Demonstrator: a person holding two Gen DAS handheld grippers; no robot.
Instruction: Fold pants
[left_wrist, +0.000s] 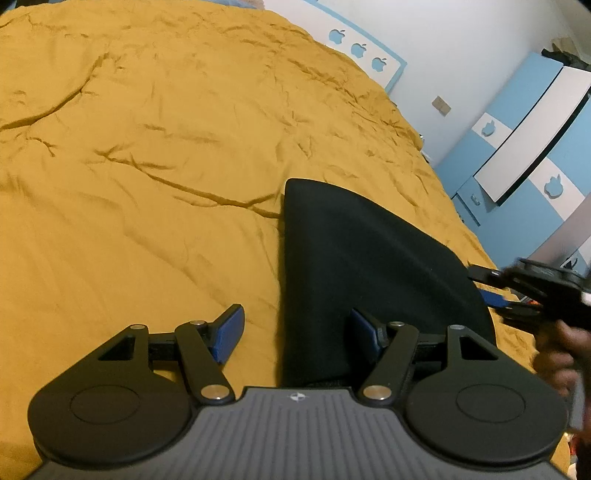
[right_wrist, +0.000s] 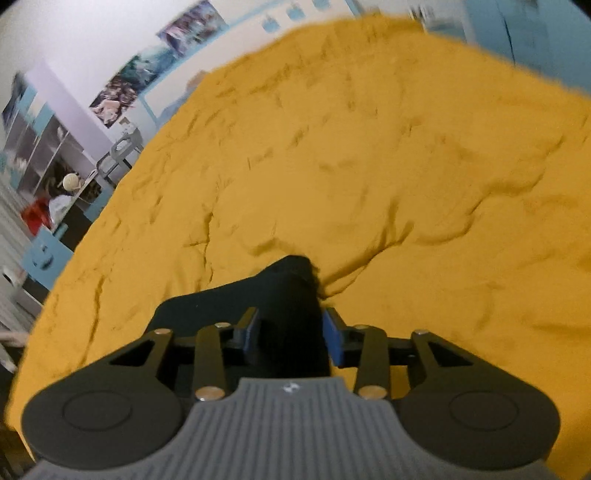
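Where the right gripper is seen from its own blurred view, a bunched end of the black pants lies between its fingers, seemingly pinched. Fingers of the left gripper are spread wide, one on the pants, whose long axis runs away across the yellow bed. No containers are seen.

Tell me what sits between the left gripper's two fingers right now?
In the left wrist view, bare yellow bedspread and the left edge of the black pants lie between the left gripper fingers; neither pad presses them.
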